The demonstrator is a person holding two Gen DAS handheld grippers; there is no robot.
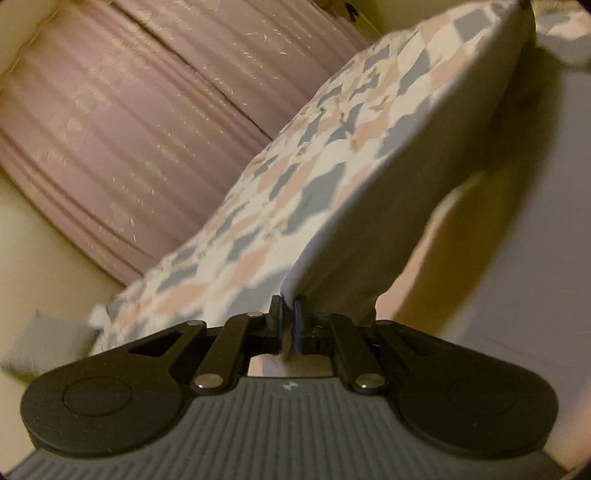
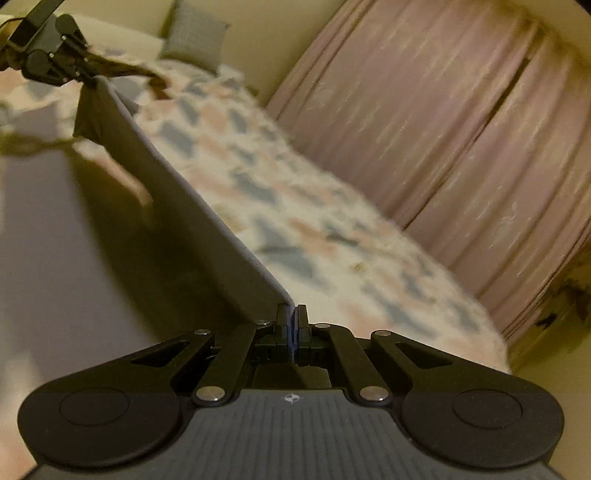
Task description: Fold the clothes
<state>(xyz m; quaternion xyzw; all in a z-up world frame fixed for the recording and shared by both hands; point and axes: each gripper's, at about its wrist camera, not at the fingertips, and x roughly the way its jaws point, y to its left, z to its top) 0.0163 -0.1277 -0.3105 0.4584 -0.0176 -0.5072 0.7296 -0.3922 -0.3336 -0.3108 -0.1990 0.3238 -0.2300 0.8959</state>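
Note:
A plain grey garment (image 1: 406, 192) hangs stretched taut between my two grippers, above a bed. In the left wrist view my left gripper (image 1: 289, 319) is shut on one corner of its upper edge, and the cloth runs away to the top right. The right wrist view has my right gripper (image 2: 291, 323) shut on the other corner of the garment (image 2: 184, 206). The cloth's straight edge leads up to the left gripper (image 2: 88, 79) at the top left, also shut on it. The lower part of the garment drops out of sight.
The bed has a white, pink and grey-blue patterned cover (image 1: 295, 155) (image 2: 303, 206), with a grey pillow (image 2: 195, 33) at its head. Mauve curtains (image 1: 110, 110) (image 2: 443, 129) hang behind the bed. Strands of a person's brown hair (image 2: 129, 70) and a bare limb (image 2: 125, 177) show behind the cloth.

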